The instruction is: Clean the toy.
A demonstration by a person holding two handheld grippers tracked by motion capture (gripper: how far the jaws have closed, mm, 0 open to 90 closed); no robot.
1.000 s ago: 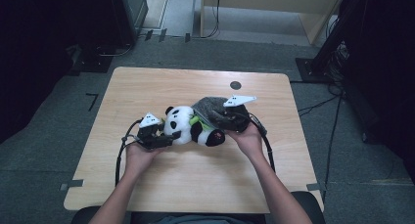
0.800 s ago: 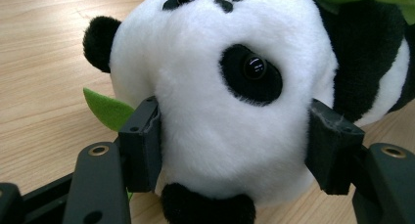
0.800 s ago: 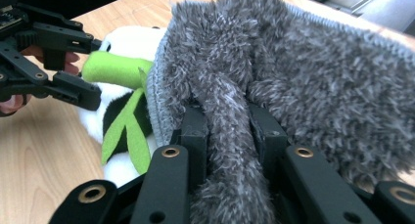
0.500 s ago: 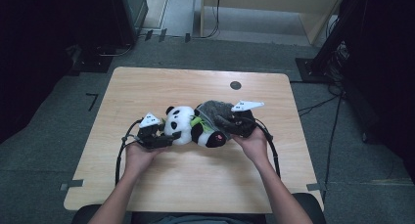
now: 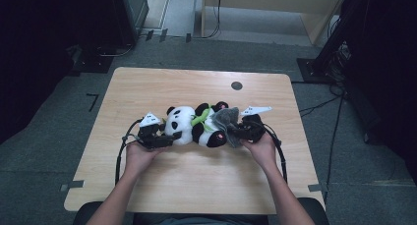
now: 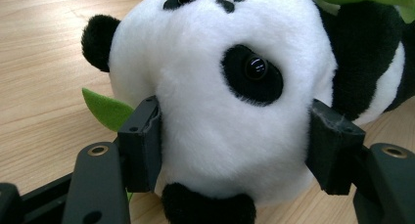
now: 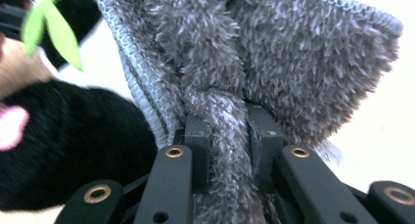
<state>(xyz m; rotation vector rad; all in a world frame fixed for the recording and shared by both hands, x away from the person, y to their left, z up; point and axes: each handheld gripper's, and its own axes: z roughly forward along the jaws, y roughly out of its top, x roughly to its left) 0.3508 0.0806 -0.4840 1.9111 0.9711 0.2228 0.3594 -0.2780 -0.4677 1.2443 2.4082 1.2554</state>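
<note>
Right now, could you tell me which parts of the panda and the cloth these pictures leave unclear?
- Panda: its rear half in the high view lies under the grey cloth.
- Panda's body in the left gripper view: cut off by the right edge.
- Cloth in the right gripper view: its lower end is hidden behind the right gripper.

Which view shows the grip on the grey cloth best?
The right gripper view: the right gripper has its fingers pinched on a fold of the grey cloth. The high view shows the cloth small, beside the panda.

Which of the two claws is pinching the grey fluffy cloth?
The right claw: its jaws squeeze a fold of the grey cloth, while the left claw clamps the panda's head.
</note>
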